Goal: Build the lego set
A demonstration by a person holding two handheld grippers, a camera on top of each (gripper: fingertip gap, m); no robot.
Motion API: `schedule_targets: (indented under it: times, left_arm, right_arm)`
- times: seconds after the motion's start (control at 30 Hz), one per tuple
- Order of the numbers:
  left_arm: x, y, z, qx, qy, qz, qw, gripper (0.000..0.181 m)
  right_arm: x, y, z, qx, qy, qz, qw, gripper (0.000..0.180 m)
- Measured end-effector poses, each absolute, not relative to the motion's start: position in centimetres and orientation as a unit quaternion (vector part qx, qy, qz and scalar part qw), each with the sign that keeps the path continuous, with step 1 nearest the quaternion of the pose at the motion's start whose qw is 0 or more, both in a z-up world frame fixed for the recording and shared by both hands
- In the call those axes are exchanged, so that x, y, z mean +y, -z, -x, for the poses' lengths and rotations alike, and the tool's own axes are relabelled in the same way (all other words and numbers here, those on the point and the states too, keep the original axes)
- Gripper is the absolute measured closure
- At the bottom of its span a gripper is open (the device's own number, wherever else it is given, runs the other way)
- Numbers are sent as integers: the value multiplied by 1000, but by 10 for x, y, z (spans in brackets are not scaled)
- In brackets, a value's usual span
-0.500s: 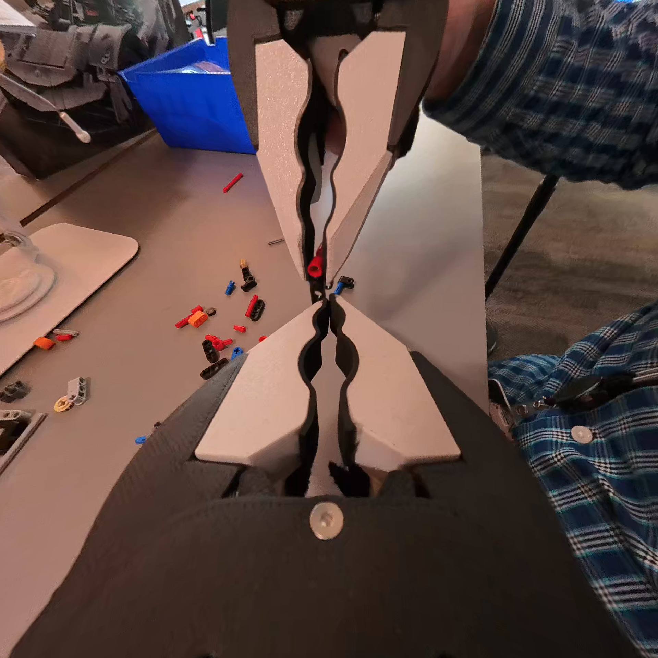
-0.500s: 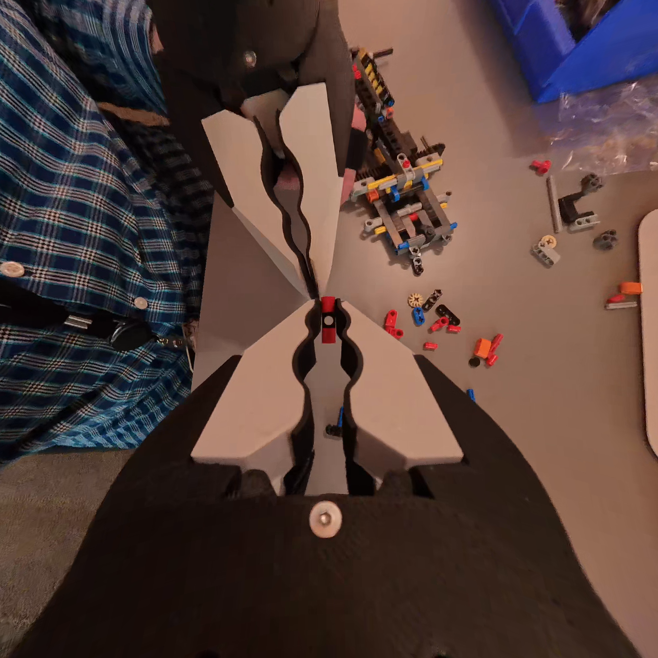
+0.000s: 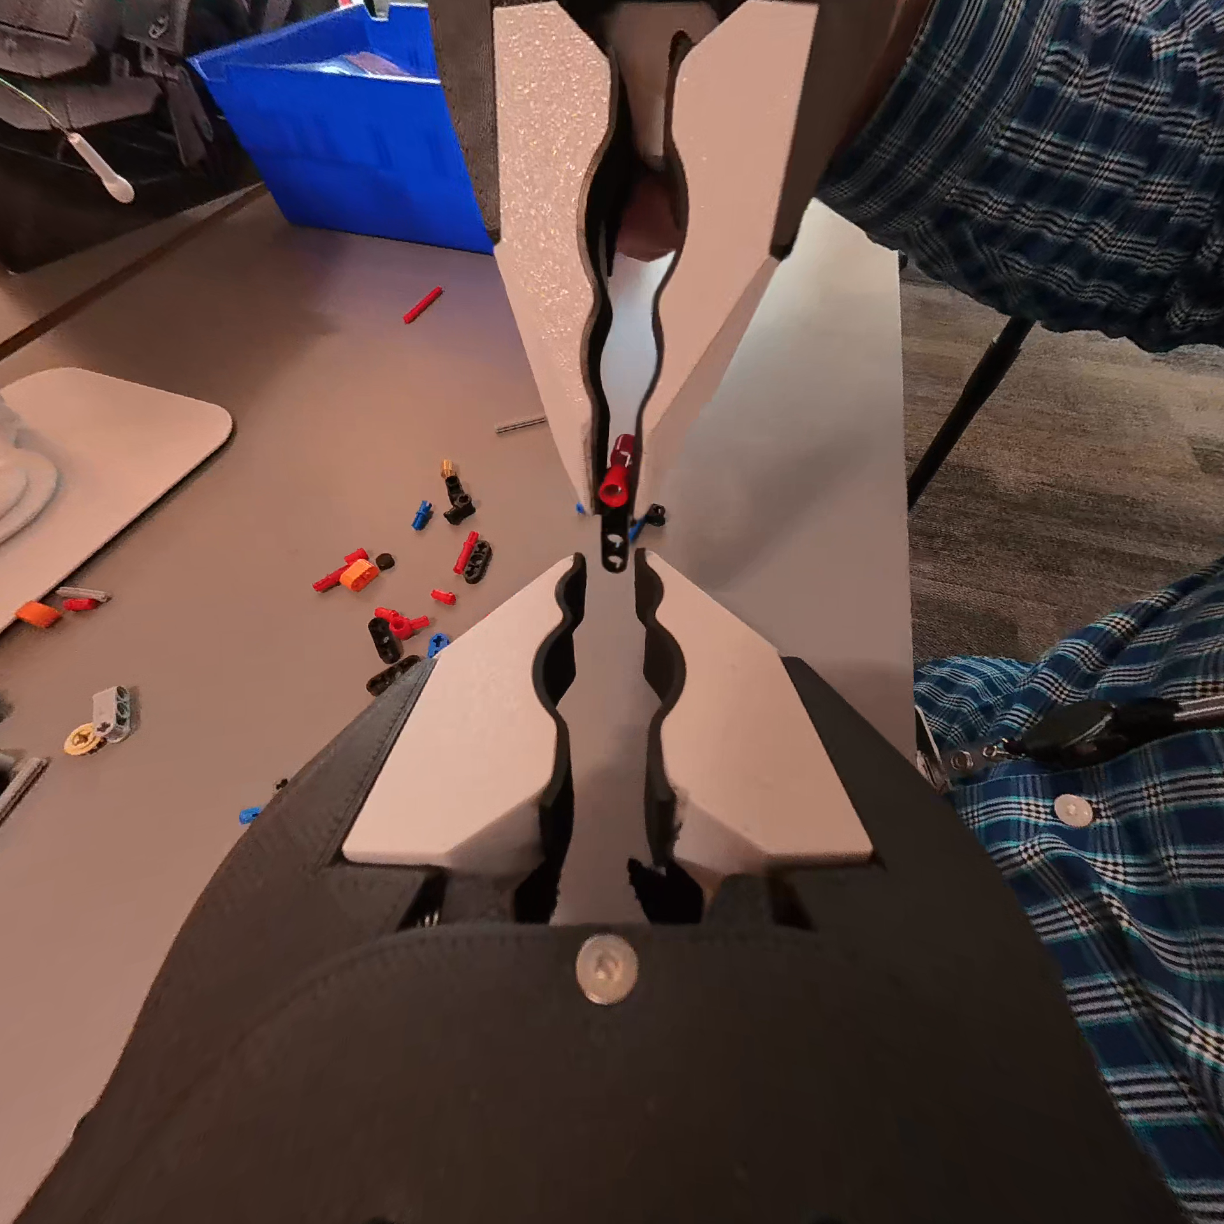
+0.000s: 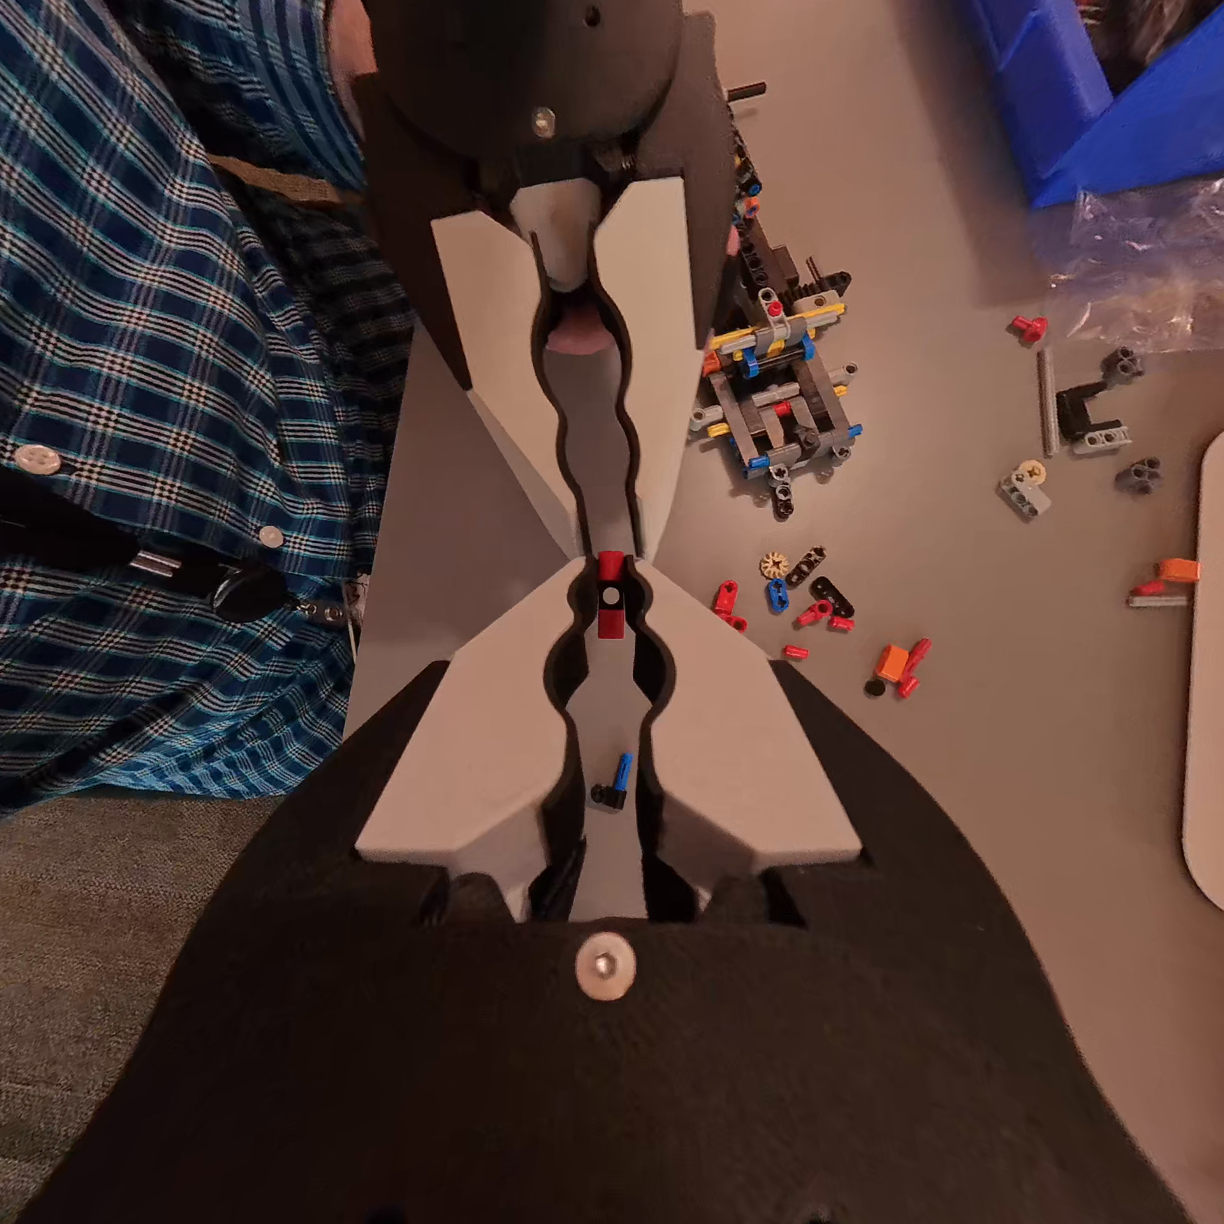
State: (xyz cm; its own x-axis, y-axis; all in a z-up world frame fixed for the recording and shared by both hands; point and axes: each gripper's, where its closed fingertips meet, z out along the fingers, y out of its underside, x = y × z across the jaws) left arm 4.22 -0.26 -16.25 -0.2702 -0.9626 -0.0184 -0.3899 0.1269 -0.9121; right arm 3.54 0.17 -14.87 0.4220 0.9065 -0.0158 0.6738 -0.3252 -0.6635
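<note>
On the left of the grey table (image 3: 265,397), loose red, black and blue pieces (image 3: 475,560) lie scattered, untouched. At centre, your left gripper (image 3: 608,558) has its jaws a narrow gap apart and holds nothing. The free end of the short black beam (image 3: 612,548) hangs just at its tips, apparently touching neither finger. Your right gripper (image 4: 611,566) is clamped on the red connector (image 4: 611,622), which passes through that beam, both held in the air above the table edge.

You seem to be mid-way through a small two-claw sub-assembly. Next, you likely need to pinch the left claw squarely on the beam's free end, keeping the connector in line, so neither piece twists or drops. On the right, well apart, the partly built model (image 4: 775,397) waits on the table.
</note>
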Motion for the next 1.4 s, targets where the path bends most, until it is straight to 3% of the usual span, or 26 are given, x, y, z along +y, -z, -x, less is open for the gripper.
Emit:
schedule_targets:
  times: [0.27,0.37,0.7,0.83,0.9,1.03,1.23,1.4]
  left_arm:
    - [-2,164,-45,660,428,514,342,175]
    - [5,155,-45,612,472,538,338,175]
    - [-1,133,-45,533,581,536,301,175]
    - [-8,128,-44,531,595,521,305,175]
    - [-9,124,-41,543,583,509,327,174]
    - [-9,132,-37,607,494,493,380,151]
    - [-24,148,-26,668,455,487,331,166]
    - [-29,174,-12,702,419,502,282,169]
  right_arm:
    - [8,149,-33,-486,-208,793,303,174]
    - [24,137,-46,-430,-203,808,348,141]
    - [14,131,-40,-336,-328,780,415,172]
    - [10,128,-39,-341,-336,773,415,175]
    - [7,127,-39,-345,-340,775,406,175]
    - [-2,141,-42,-382,-301,794,365,175]
    - [-19,169,-26,-444,-263,815,264,175]
    - [-26,201,-12,-454,-276,829,172,175]
